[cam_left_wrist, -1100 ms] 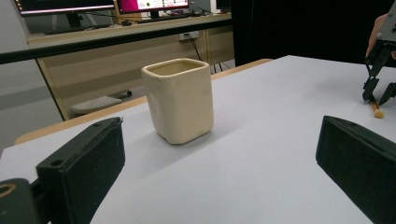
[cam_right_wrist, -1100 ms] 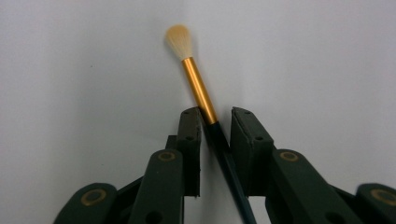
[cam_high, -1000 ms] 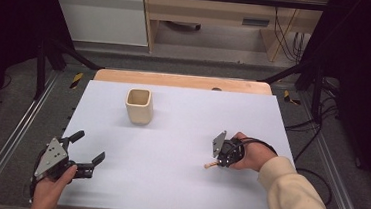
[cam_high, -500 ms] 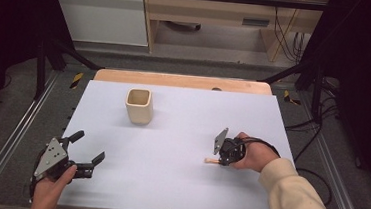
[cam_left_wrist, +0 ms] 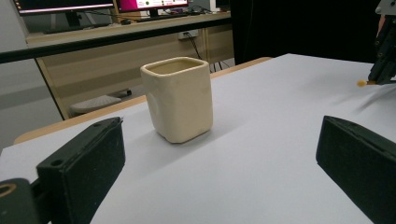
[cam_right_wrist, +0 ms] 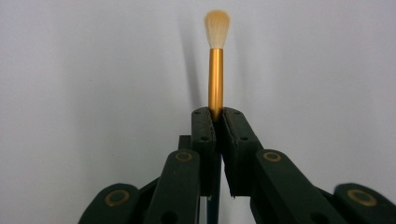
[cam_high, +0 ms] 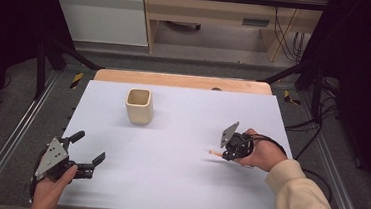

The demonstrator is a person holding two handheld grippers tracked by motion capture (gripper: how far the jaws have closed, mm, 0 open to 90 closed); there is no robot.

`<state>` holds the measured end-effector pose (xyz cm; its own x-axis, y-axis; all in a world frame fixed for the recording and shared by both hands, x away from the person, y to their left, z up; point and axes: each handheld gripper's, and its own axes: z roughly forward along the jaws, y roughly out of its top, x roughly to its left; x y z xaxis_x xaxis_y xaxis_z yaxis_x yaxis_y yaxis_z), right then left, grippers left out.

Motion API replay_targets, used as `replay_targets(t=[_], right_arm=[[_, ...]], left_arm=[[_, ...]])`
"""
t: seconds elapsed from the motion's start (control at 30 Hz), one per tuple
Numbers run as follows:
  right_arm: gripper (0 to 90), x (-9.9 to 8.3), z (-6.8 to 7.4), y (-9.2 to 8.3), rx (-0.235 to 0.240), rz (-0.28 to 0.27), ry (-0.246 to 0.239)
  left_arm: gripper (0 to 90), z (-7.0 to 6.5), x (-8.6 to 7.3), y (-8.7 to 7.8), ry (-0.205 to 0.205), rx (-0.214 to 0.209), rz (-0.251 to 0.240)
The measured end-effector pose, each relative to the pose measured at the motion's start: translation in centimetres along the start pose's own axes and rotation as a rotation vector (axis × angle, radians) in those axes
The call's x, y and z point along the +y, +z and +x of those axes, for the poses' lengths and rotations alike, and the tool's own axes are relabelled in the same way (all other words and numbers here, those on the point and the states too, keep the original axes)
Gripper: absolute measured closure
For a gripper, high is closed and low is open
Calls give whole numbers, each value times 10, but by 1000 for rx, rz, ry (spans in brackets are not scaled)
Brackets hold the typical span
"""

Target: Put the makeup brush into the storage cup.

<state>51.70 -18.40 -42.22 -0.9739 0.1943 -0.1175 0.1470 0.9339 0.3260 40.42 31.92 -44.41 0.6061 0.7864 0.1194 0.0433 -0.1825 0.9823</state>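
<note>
At the table's near edge, the left gripper [cam_high: 85, 157] rests with its blocky black jaws spread wide on nothing, its hand cut off by the frame. Farther in — at the right of the white table [cam_high: 167, 183] — the right gripper [cam_high: 227, 153] pinches a small brush [cam_right_wrist: 216, 60], gold ferrule and pale rounded bristles jutting out, handle hidden between the pads. Beyond stands a cream, matte, square-sided cup [cam_high: 139, 106], well apart from both.

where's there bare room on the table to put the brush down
Most of the white table is bare. The widest free patch lies between the left gripper and the right gripper, below the cream cup. The strip right of the cup is free too. The brush sits clamped in the right gripper.
</note>
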Motion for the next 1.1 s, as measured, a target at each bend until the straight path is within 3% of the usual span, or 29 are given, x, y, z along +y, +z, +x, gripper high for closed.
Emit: replay_targets(t=[0.27, 0.6, 0.73, 0.9, 1.1], right_arm=[[837, -3, 0, -7, -29, -25, 24], [837, -1, 2, -30, -110, -128, 46], [837, 2, 3, -40, -142, -183, 54], [837, 4, 5, -52, -193, -291, 90], [837, 4, 4, -53, -228, -365, 133]], left_arm=[[6, 0, 0, 0, -3, 2, -2], [6, -1, 0, 1, 3, -5, 3], [6, 0, 0, 1, 1, -3, 2], [6, -1, 0, 2, 0, -7, 2], [6, -3, 0, 3, 3, -13, 4]])
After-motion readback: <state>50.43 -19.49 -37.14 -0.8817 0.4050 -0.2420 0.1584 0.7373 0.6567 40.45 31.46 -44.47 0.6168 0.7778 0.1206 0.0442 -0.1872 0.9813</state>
